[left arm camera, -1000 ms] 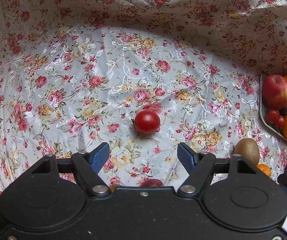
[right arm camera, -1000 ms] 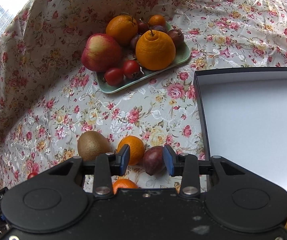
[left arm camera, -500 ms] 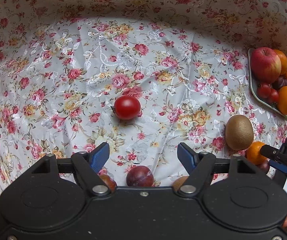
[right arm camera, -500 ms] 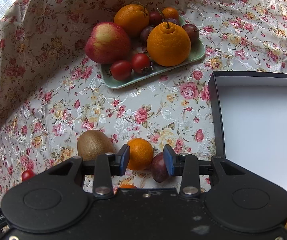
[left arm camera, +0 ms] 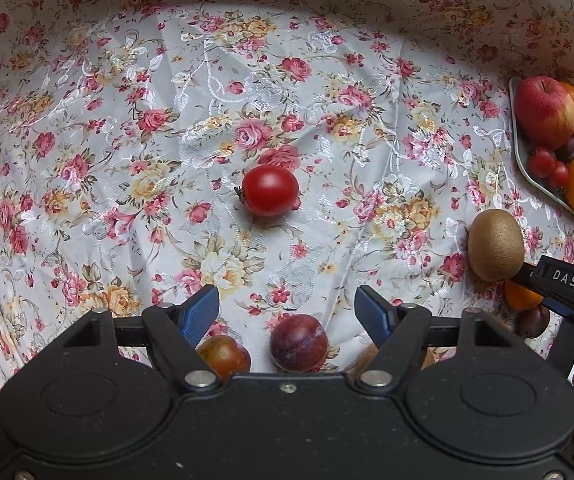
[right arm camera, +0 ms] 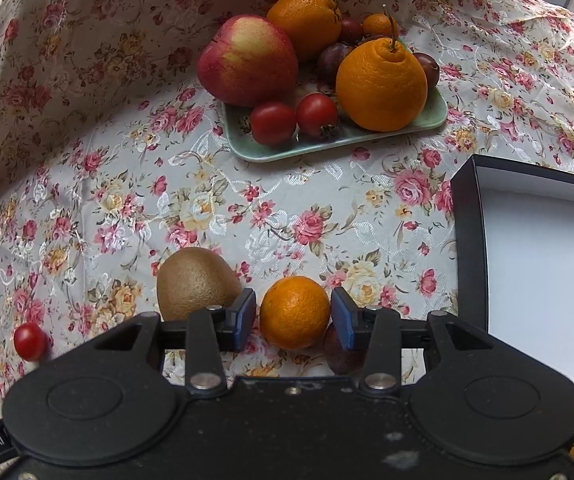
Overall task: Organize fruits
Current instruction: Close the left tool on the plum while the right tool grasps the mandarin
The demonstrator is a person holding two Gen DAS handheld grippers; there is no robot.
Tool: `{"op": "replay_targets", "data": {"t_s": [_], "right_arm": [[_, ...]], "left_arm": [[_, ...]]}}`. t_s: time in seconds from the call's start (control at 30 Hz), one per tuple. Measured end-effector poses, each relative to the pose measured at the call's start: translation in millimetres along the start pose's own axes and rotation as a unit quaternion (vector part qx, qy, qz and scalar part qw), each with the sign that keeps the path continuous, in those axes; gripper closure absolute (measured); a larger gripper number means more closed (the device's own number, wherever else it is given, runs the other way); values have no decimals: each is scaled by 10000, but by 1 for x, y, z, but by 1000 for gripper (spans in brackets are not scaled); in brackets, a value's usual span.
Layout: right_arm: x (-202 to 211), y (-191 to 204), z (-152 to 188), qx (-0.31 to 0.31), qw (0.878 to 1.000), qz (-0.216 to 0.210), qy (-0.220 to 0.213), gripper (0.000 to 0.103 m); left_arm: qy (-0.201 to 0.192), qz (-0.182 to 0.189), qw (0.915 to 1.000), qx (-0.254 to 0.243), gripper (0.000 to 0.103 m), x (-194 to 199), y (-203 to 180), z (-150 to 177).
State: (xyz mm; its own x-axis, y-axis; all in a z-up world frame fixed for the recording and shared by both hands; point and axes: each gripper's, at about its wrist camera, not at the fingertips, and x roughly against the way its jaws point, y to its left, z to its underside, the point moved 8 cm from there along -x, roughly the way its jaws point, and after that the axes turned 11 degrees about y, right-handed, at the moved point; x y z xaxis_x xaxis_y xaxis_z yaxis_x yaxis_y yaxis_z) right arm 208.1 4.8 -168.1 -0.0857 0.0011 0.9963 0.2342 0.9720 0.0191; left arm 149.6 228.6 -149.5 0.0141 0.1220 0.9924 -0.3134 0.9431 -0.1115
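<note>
— On the floral cloth (right arm camera: 287,216), what's my right gripper (right arm camera: 293,318) doing?
— Its jaws stand partly apart around the mandarin (right arm camera: 294,312), not pinching. Kiwi (right arm camera: 195,284) just left, plum (right arm camera: 341,354) right.
— And my left gripper (left arm camera: 287,312)?
— Wide, holding nothing. Tomato (left arm camera: 271,190) lies ahead; the tray (right arm camera: 339,142) of fruit sits beyond.

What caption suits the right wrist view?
Open right claw framing a small orange beside a kiwi.

Soft daylight, sheen on cloth (left arm camera: 247,92), fisheye-curved edges
</note>
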Motion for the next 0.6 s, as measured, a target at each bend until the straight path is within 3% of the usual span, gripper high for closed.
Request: {"op": "replay_targets", "data": {"t_s": [0.4, 0.6], "right_arm": [[-20, 3, -2, -225, 9990, 230, 297, 58], [-20, 4, -1, -156, 9992, 293, 212, 58]], "left_arm": [[300, 180, 9992, -213, 28, -11, -5, 11], [287, -93, 9986, -445, 28, -18, -11, 19]]}}
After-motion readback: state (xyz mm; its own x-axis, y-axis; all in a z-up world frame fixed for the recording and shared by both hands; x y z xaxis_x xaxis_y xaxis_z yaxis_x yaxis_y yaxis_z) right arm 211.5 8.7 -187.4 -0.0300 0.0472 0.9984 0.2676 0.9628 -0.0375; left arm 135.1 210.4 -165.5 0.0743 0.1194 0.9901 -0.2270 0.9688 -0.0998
